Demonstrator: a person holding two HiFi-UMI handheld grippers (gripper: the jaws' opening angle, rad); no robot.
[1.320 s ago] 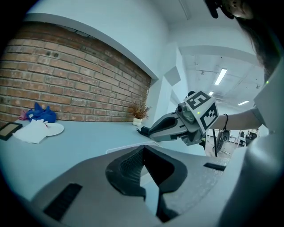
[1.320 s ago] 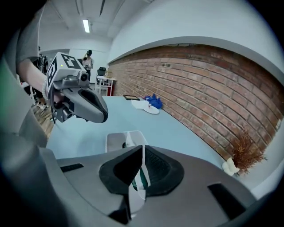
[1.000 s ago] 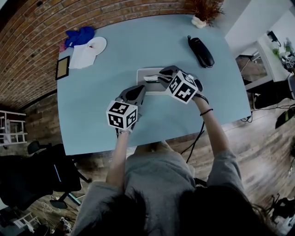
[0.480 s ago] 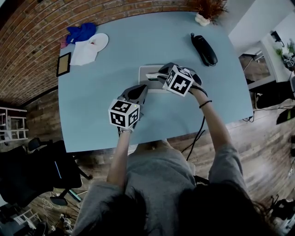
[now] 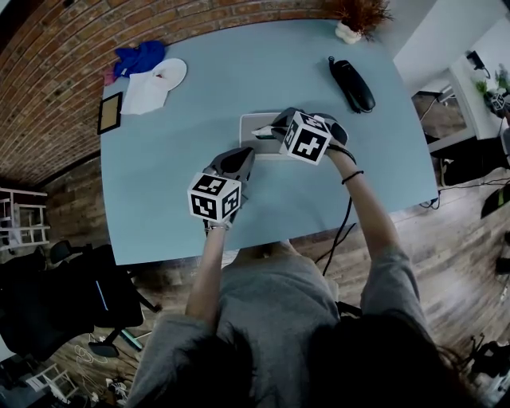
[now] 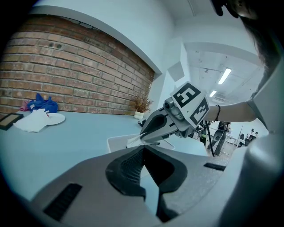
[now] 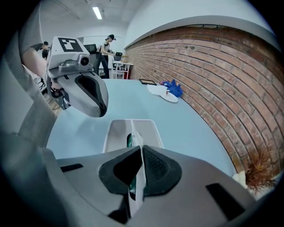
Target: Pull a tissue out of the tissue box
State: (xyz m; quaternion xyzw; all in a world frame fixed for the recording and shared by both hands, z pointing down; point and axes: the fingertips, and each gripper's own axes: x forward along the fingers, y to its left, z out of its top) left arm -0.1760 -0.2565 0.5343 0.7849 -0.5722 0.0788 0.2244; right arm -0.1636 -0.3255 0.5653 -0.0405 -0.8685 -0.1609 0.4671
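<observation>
The tissue box [image 5: 253, 144] is a pale flat box in the middle of the blue table [image 5: 199, 103]. My right gripper [image 5: 268, 130] reaches over it from the right, shut on a white tissue [image 7: 134, 138] that rises out of the slot. In the right gripper view the sheet stands upright between the pads [image 7: 153, 166], with the tissue box [image 7: 114, 131] just beyond. My left gripper [image 5: 245, 153] is shut and empty at the box's near left corner; whether it touches the box is unclear. The left gripper view shows the right gripper [image 6: 138, 138] pinching the tissue [image 6: 132, 141].
A black phone handset [image 5: 351, 84] lies at the far right, near a dried plant [image 5: 360, 14]. At the far left are a white plate [image 5: 171, 73], a white cloth [image 5: 143, 94], a blue cloth [image 5: 139, 57] and a small frame [image 5: 109, 111]. A black cable [image 5: 343, 231] hangs off the near edge.
My right gripper has shifted slightly toward the far left with the tissue held in it. The left gripper has hardly moved.
</observation>
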